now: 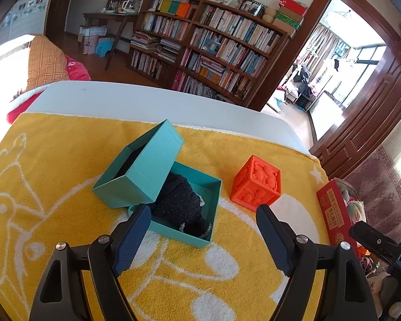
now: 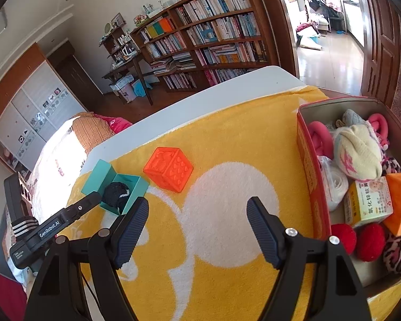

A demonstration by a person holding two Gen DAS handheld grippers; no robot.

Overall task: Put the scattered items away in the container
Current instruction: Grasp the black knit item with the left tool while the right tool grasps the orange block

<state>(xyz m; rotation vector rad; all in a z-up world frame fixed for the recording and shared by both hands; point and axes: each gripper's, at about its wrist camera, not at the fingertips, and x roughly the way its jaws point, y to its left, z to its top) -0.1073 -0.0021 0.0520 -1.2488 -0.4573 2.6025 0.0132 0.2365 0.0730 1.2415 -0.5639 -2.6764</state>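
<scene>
Orange cube [image 2: 168,169] lies ahead and left of the right tool [image 2: 197,214], between teal box [image 1: 157,184] and red tin [image 2: 311,176]. Left tool [image 1: 203,222] faces the box, cube to its right. Both tools open, empty.

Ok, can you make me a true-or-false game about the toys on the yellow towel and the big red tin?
1. The orange cube is already inside the red tin. False: it sits on the yellow towel, apart from the tin.
2. The teal box has something dark and fuzzy in it. True.
3. The teal lid closes the box flat. False: it leans tilted on the box's edge, leaving it open.
4. The right tool is holding a red pom-pom. False: its jaws are open with nothing between them.
5. The left tool is open too, empty, near the teal box. True.
6. The red tin already has several things inside. True.
</scene>
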